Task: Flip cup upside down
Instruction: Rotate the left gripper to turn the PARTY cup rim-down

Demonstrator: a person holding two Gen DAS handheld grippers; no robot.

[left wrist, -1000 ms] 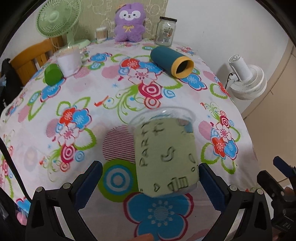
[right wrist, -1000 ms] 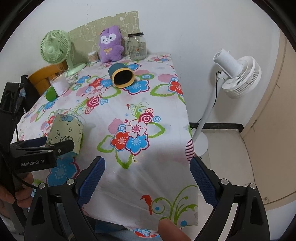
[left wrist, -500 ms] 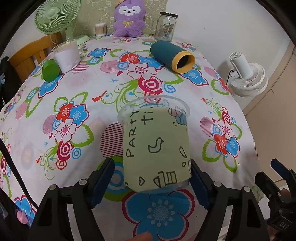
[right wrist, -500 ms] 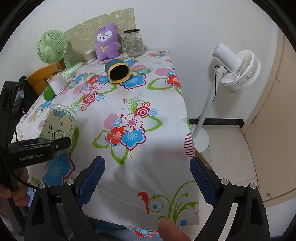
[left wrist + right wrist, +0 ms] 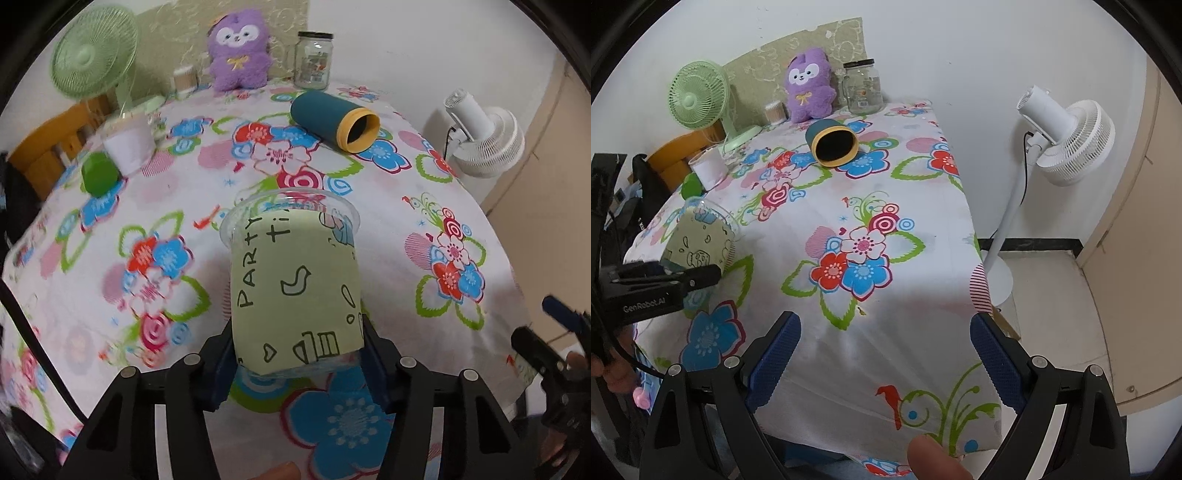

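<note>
A clear plastic cup (image 5: pixel 295 280) with a pale green "PARTY" sleeve stands with its open rim up on the flowered tablecloth (image 5: pixel 147 229). My left gripper (image 5: pixel 297 354) is shut on the cup's lower part, one blue pad on each side. In the right wrist view the cup (image 5: pixel 701 236) sits at the left, with the left gripper (image 5: pixel 665 280) closed on it. My right gripper (image 5: pixel 884 354) is open and empty above the table's near right corner, far from the cup.
A teal tube with a yellow rim (image 5: pixel 332 122) lies on its side at the back. A white cup (image 5: pixel 127 146), a green object (image 5: pixel 98 177), a purple plush (image 5: pixel 238 55), a glass jar (image 5: pixel 314 61) and a green fan (image 5: pixel 92 62) stand behind. A white floor fan (image 5: pixel 1067 144) is right of the table.
My left gripper has moved in and closed its pads on the cup, which was between open fingers before. The right gripper has hardly moved and stays open.
</note>
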